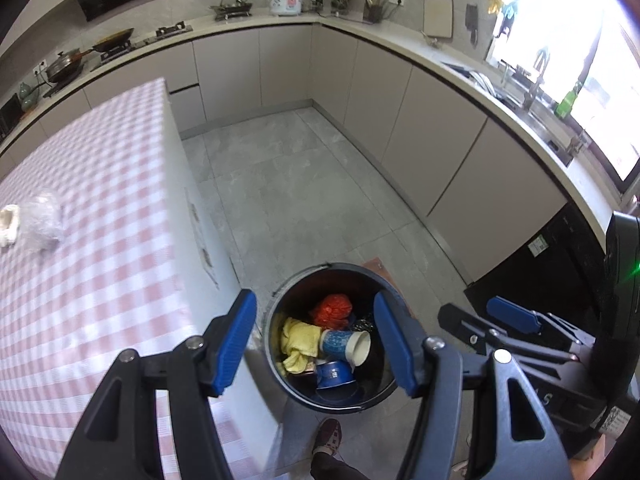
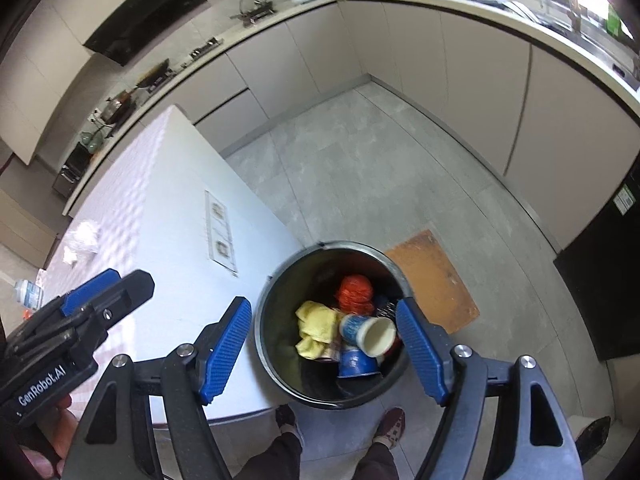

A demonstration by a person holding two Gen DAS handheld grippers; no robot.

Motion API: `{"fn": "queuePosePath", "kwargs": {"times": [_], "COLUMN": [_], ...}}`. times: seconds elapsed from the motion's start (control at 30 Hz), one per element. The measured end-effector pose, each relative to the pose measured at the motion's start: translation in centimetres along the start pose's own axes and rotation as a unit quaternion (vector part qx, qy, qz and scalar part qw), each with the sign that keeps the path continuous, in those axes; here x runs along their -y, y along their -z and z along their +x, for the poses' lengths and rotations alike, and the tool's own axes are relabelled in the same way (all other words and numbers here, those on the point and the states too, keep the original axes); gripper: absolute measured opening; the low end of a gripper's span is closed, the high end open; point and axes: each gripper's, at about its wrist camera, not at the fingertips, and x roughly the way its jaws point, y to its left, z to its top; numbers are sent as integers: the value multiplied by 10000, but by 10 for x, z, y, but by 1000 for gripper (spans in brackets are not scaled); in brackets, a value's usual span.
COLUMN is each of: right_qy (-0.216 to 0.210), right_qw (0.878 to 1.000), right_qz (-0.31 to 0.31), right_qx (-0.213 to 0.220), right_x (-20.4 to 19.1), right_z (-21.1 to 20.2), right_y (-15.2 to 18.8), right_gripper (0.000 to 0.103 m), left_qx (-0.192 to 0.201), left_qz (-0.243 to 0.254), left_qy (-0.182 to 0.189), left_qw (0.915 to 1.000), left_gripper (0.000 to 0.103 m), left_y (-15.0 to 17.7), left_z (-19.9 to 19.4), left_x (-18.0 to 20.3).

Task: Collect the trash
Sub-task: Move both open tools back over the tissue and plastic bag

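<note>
Left wrist view: left gripper is released, jaws wide, nothing in them, hanging right above the bin. Bin is a round dark pail on the floor, just beside the tabletop edge. Inside the bin: crumpled yellow cloth, orange-red crinkly bag, two blue paper cups on their sides, one showing its pale inside. Trash left to collect: a clear crumpled plastic bag and a white wad touching it, on the pink checked cloth, well away from the bin. My read: go for the plastic bag next, pinch a bunched fold, not a flat face; thin film slips and springs back. Right wrist view: right gripper also released and empty, above the bin too. The plastic bag sits on the tabletop far from the bin; a small bottle shows beyond it, blurred. A brown flat mat lies on the floor, just beside the bin.
</note>
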Motion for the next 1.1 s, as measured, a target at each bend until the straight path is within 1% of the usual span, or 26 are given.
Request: {"fn": "queuePosePath", "kwargs": {"times": [0.17,0.37,0.6,0.83,0.97,1.1], "right_qy": [-230,-522,-831,-1062,-1183,-1218], "right_qw": [9993,9967,9910,9835,9792,9760], "right_qz": [-250,-604,-1045,-1463,-1649,-1803], "right_qx": [147,138,63,5,-13,-28], "right_x": [-42,-100,-178,-265,-310,-349], "right_z": [-4,5,23,43,57,72], "right_y": [-3,-2,2,9,7,2], "right_gripper": [78,79,79,79,81,81], "left_qx": [129,247,394,447,496,510], "left_qz": [-212,-613,-1080,-1371,-1511,-1641], "left_qy": [-168,-487,-864,-1185,-1342,-1452], "left_qw": [9996,9966,9896,9824,9781,9744], "left_gripper": [63,63,63,63,63,63], "left_y": [4,12,25,31,32,30], "left_z": [-17,-33,-52,-66,-70,-70], "left_x": [-33,-85,-162,-232,-271,-305]}}
